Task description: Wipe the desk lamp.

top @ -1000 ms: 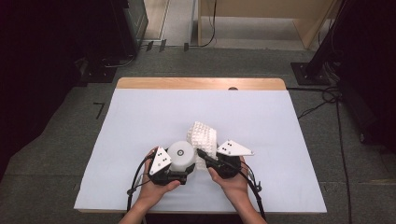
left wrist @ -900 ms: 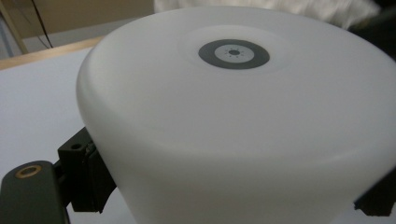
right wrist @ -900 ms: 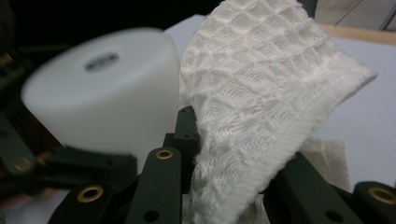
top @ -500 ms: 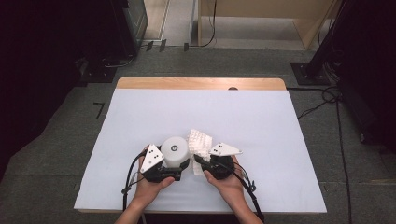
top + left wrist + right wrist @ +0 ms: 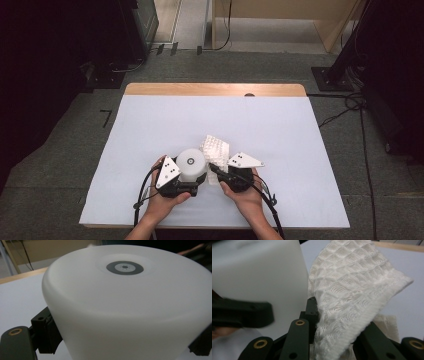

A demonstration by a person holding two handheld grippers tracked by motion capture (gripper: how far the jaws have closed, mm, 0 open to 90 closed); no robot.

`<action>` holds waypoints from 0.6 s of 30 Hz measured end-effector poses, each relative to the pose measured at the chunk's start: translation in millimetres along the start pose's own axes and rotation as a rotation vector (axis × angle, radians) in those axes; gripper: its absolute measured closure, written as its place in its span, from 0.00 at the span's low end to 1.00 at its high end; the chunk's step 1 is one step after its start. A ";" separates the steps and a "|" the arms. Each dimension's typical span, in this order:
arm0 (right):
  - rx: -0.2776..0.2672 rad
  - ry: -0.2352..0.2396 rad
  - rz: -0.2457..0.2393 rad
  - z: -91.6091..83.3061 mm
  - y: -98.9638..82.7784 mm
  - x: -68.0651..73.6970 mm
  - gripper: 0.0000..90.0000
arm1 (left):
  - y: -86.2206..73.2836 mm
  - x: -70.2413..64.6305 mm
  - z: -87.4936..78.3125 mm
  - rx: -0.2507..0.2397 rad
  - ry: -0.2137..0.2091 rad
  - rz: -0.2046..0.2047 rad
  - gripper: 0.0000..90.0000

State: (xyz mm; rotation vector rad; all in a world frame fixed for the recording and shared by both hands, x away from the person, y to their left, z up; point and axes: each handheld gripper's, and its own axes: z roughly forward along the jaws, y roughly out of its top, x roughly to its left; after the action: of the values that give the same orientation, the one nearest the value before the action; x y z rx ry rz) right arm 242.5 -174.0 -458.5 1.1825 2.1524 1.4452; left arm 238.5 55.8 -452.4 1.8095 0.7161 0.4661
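Observation:
A white upturned cup [image 5: 191, 161] with a grey ring on its top stands near the table's front edge. My left gripper [image 5: 193, 176] is shut on its lower wall. In the left gripper view the cup [image 5: 130, 302] sits between the two black jaws of the left gripper [image 5: 125, 342]. A white waffle-weave cloth [image 5: 216, 147] stands up just right of the cup, with my right gripper [image 5: 214, 171] shut on it. In the right gripper view the cloth [image 5: 352, 290] rises from the right gripper [image 5: 337, 322] and touches the cup [image 5: 257, 272].
The table [image 5: 300, 140] carries a white sheet, with a wooden strip [image 5: 215, 89] along its far edge. Cables trail from both grippers over the front edge. Dark equipment and cables [image 5: 350, 100] stand on the floor around the table.
The right gripper and its cloth have shifted slightly beside the cup. The left gripper and the cup have kept their place.

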 end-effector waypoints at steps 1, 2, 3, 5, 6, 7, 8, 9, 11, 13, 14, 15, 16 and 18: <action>0.008 -0.001 0.004 2.7 -2.8 -0.5 0.82 | 1.0 0.7 -1.6 -0.009 -0.001 -0.001 0.10; 0.017 -0.002 0.004 5.1 -5.1 -0.9 0.82 | 1.4 1.0 -2.4 -0.017 0.000 -0.002 0.10; 0.025 -0.002 0.011 6.7 -6.5 -0.6 0.82 | 1.5 1.5 -3.0 -0.019 0.000 0.000 0.10; 0.030 -0.003 0.015 9.0 -8.1 -1.1 0.82 | -0.1 2.1 -1.2 -0.002 -0.005 0.001 0.10; 0.032 -0.005 0.014 8.4 -7.5 -0.9 0.82 | -1.2 1.7 0.4 0.004 -0.004 0.004 0.10; 0.024 -0.004 0.015 7.2 -6.1 -0.6 0.82 | -2.0 1.6 1.7 0.012 -0.005 0.009 0.10; 0.017 -0.002 0.018 5.7 -4.8 -0.3 0.82 | -3.1 0.9 3.7 0.027 -0.005 0.013 0.10; 0.006 -0.001 0.017 2.5 -1.8 0.5 0.82 | -4.0 0.2 5.1 0.032 -0.001 0.019 0.10; -0.022 0.002 0.011 -3.3 3.1 0.6 0.82 | -5.3 0.4 7.7 0.043 0.015 0.023 0.10; -0.045 0.005 0.010 -8.4 7.0 -0.9 0.82 | -6.1 2.0 9.1 0.049 0.039 0.036 0.10; -0.049 0.002 0.011 -10.0 8.0 -1.8 0.82 | -7.0 4.0 9.9 0.048 0.051 0.028 0.10; -0.055 -0.003 0.019 -11.7 8.7 -3.6 0.82 | -7.6 5.8 10.0 0.051 0.051 0.023 0.10; -0.055 -0.005 0.018 -12.2 8.7 -5.4 0.82 | -9.2 8.1 10.6 0.053 0.051 0.017 0.10; -0.053 -0.019 0.031 -12.9 7.9 -9.3 0.82 | -12.4 9.6 12.1 0.064 0.066 0.028 0.10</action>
State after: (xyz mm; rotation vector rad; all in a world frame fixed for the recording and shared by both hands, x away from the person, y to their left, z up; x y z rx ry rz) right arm 243.9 -187.9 -447.6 1.2107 2.0784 1.4881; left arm 250.1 56.7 -468.5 1.8735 0.7596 0.5279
